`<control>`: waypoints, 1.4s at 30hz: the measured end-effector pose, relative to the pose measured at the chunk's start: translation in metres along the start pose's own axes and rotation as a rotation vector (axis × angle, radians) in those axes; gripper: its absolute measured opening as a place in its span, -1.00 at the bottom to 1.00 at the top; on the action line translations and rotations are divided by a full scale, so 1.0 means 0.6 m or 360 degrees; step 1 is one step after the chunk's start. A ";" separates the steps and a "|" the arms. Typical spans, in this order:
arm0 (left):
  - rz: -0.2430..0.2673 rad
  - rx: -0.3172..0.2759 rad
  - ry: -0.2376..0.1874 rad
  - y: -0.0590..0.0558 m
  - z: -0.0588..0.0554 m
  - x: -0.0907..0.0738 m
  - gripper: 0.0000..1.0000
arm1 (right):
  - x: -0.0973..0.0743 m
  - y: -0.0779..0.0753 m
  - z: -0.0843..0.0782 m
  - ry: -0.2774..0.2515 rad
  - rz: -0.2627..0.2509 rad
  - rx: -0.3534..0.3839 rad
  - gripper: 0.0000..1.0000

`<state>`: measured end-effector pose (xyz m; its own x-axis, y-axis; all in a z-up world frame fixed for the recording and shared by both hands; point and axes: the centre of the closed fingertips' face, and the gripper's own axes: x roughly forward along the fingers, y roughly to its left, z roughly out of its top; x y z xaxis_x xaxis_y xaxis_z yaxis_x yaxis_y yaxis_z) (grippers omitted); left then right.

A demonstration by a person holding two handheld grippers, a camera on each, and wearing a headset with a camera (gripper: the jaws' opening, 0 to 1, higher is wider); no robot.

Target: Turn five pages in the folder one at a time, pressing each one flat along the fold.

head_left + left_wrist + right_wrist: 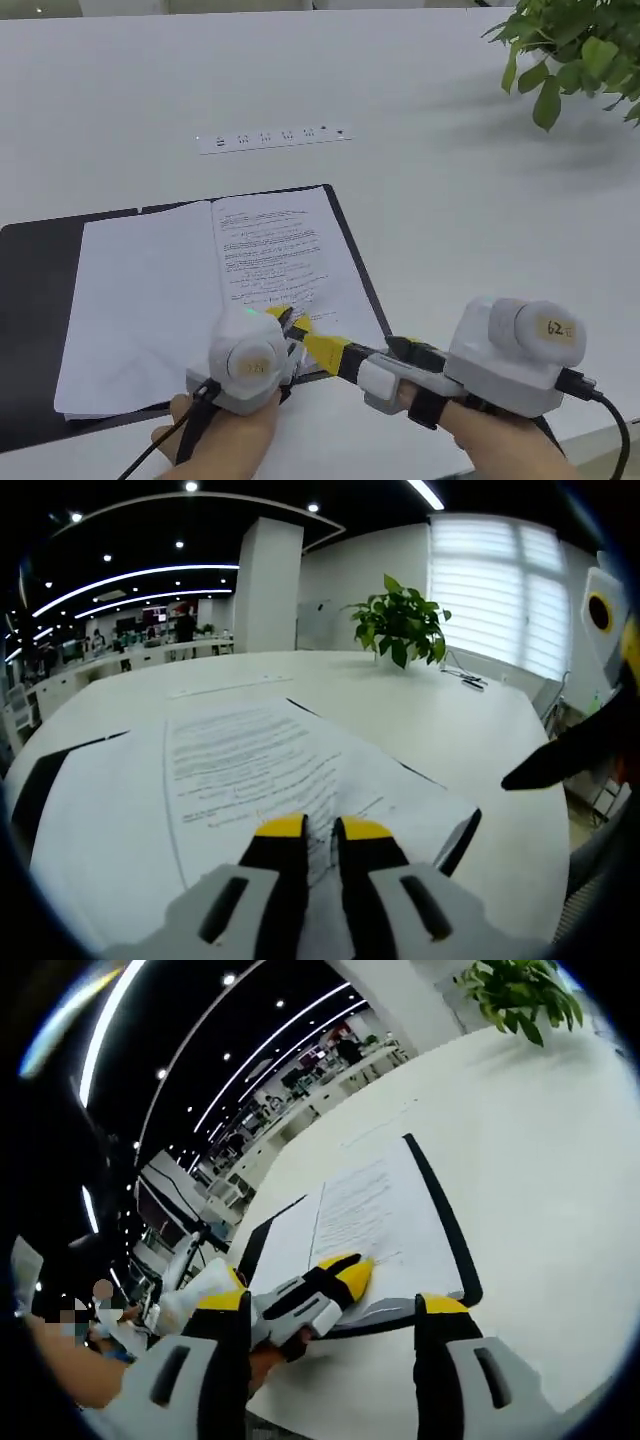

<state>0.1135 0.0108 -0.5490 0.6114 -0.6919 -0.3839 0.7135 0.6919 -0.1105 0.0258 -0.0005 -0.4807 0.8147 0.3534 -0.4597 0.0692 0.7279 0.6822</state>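
Open black folder (30,300) lies flat on white table (450,200), at its near edge, just in front of the person. It is wider than deep as it lies open, so the long axis runs left-right. The fold runs near-far, far end leaning a little left. The text's top is at the far side.

Look: dark cover shows as a wide band at left and a thin border along the right and far edges. Left of the fold is a blank white sheet (140,300). Right of it is a white printed page (275,250) w/ black text lines. Left gripper view shows the printed page (250,760) stretching away from the jaws. Right gripper view shows the folder's right edge (445,1220) as a dark strip.

Left gripper (285,320) sits at the near end of the printed page, close to the fold. In its own view (322,828) the yellow-tipped jaws are pressed nearly together, a thin slit between; can't tell if paper is caught. Right gripper (322,350) reaches in from the right, tips just beside the left's. Its own view (332,1303) shows jaws spread wide, the left gripper's (345,1272) tip between them.

Count: 1 folder, 2 facing pages, 2 grippers, 1 flat white power strip (270,137) far of the folder, 1 green leafy plant (575,50) at far right.
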 end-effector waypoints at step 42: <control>-0.0014 -0.0004 0.0018 -0.002 0.002 -0.001 -0.80 | 0.071 -0.089 -0.021 -0.0138 -0.0278 0.0552 -1.00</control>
<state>0.1126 0.0102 -0.5475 0.6012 -0.6955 -0.3935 0.7179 0.6864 -0.1164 0.0495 -0.0169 -0.5438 0.8181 0.1799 -0.5463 0.3895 0.5256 0.7563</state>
